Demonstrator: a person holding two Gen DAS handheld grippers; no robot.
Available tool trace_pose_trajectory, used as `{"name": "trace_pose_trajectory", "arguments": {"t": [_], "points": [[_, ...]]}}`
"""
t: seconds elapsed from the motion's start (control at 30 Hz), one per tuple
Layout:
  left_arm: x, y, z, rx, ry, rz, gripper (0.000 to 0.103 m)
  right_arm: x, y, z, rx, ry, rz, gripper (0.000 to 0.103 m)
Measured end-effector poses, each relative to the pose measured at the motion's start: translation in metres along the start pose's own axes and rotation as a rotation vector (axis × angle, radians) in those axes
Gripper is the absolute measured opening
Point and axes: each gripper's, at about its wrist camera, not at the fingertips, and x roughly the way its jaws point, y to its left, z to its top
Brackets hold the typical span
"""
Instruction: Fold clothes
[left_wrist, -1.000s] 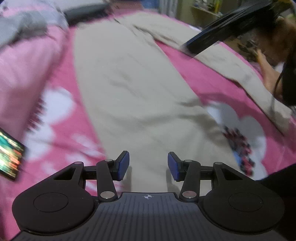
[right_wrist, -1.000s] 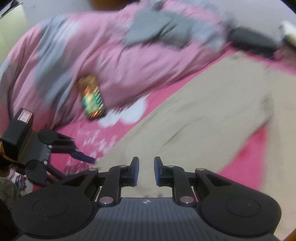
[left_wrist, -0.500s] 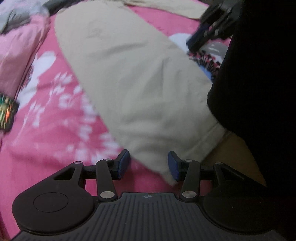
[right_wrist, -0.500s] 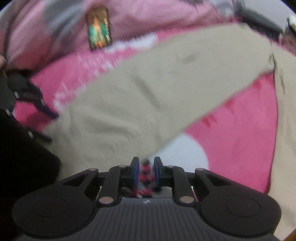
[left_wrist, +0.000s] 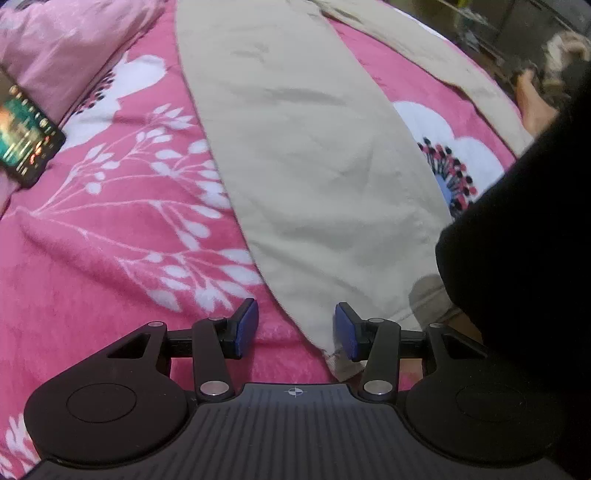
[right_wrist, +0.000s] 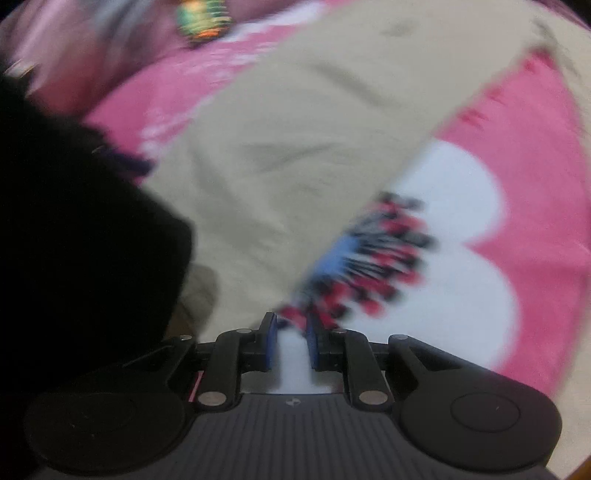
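Beige trousers (left_wrist: 314, 147) lie flat on a pink flowered blanket (left_wrist: 110, 229), one leg running toward me and the other leg (left_wrist: 443, 66) angling off to the right. My left gripper (left_wrist: 297, 330) stands open over the near hem corner of that leg; the corner lies between the jaws close to the right pad, and neither pad presses it. In the blurred right wrist view, my right gripper (right_wrist: 290, 339) hovers at the same leg's (right_wrist: 295, 129) right edge. Its jaws stand narrowly apart, with only white blanket print showing between them.
A lit phone (left_wrist: 26, 144) lies at the left beside a bunched pink quilt (left_wrist: 66, 44). A person's dark clothing (left_wrist: 524, 258) fills the right side and hides part of the hem. Bare skin of a person (left_wrist: 532, 99) shows at the upper right.
Both grippers have drawn back down the trouser leg toward its hem. The left one now frames the hem corner, and the right one has sunk to the leg's edge by the flower print.
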Motion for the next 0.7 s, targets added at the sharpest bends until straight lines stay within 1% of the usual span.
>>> {"name": "trace_pose_trajectory", "arguments": {"t": [0.07,0.2,0.27,0.37,0.43,0.53,0.63,0.7], "points": [[-0.005,0.003,0.0,-0.034,-0.01,0.006,0.046,-0.028,-0.008,0.007,0.099,-0.044,-0.082,0.023],[-0.014,0.018,0.002,-0.126,-0.059,0.035,0.046,-0.111,-0.025,0.024,0.27,-0.237,-0.18,0.025],[-0.02,0.026,0.006,-0.165,-0.103,0.036,0.046,-0.164,-0.027,0.033,0.326,-0.353,-0.247,0.025],[-0.03,0.039,0.013,-0.214,-0.18,0.031,0.046,-0.259,-0.02,0.033,0.352,-0.534,-0.309,0.025],[-0.036,0.044,0.023,-0.233,-0.229,0.026,0.046,-0.326,-0.011,0.038,0.333,-0.64,-0.342,0.026],[-0.043,0.049,0.041,-0.26,-0.282,0.024,0.046,-0.417,0.007,0.049,0.227,-0.761,-0.361,0.03],[-0.054,0.052,0.068,-0.297,-0.33,0.004,0.046,-0.498,0.023,0.051,0.164,-0.944,-0.383,0.031],[-0.064,0.051,0.095,-0.293,-0.367,-0.002,0.046,-0.538,0.027,0.049,0.153,-1.074,-0.409,0.031]]}}
